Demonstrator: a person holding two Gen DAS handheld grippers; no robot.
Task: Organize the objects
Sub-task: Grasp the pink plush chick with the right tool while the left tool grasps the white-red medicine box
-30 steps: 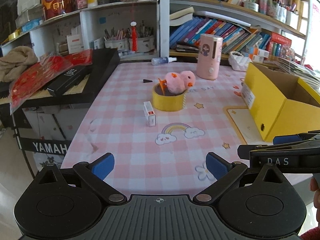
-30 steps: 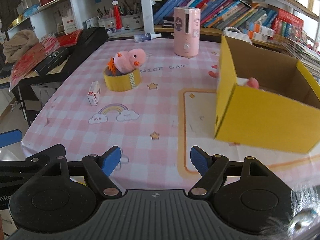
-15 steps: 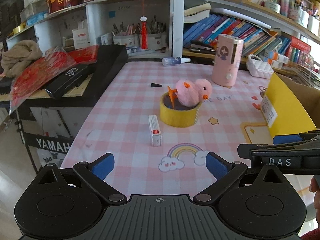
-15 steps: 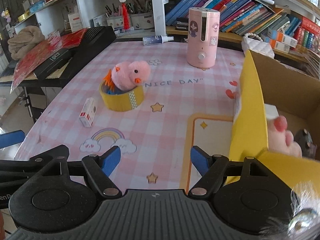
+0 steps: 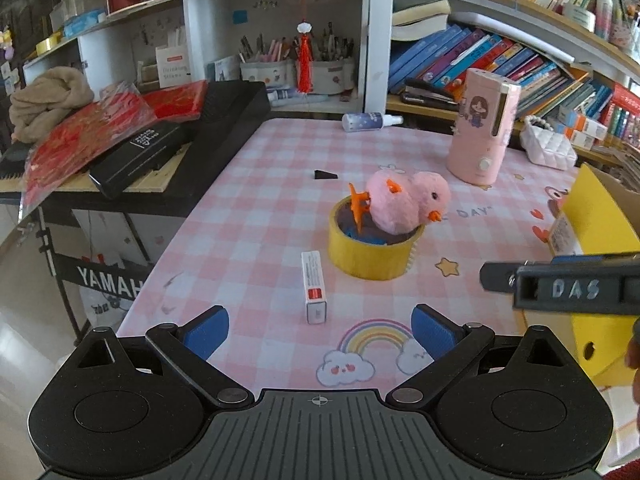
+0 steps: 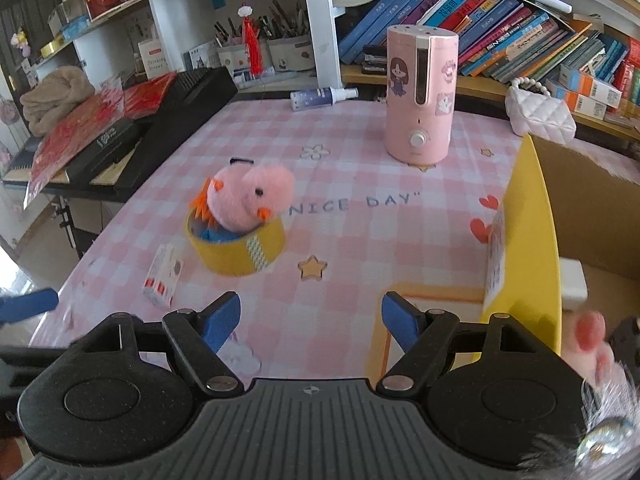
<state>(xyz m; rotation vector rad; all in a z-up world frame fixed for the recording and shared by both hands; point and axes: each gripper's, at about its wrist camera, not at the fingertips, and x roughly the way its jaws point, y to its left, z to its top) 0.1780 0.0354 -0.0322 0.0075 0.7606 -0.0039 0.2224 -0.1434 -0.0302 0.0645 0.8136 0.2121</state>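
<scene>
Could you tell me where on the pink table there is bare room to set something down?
Bare cloth lies between the tape roll, the pink humidifier and the yellow box. It is crowded around the roll, which holds the plush chick, with the small carton beside it.

Daylit room, crowded white bookshelves (image 5: 376, 40) behind pink-checked table (image 5: 256, 216).

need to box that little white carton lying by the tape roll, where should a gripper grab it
Grip the small white carton across its narrow width, midway along, coming from above. It lies flat with free cloth on both long sides; the yellow tape roll stands apart from it. The left gripper is probably best placed.
</scene>
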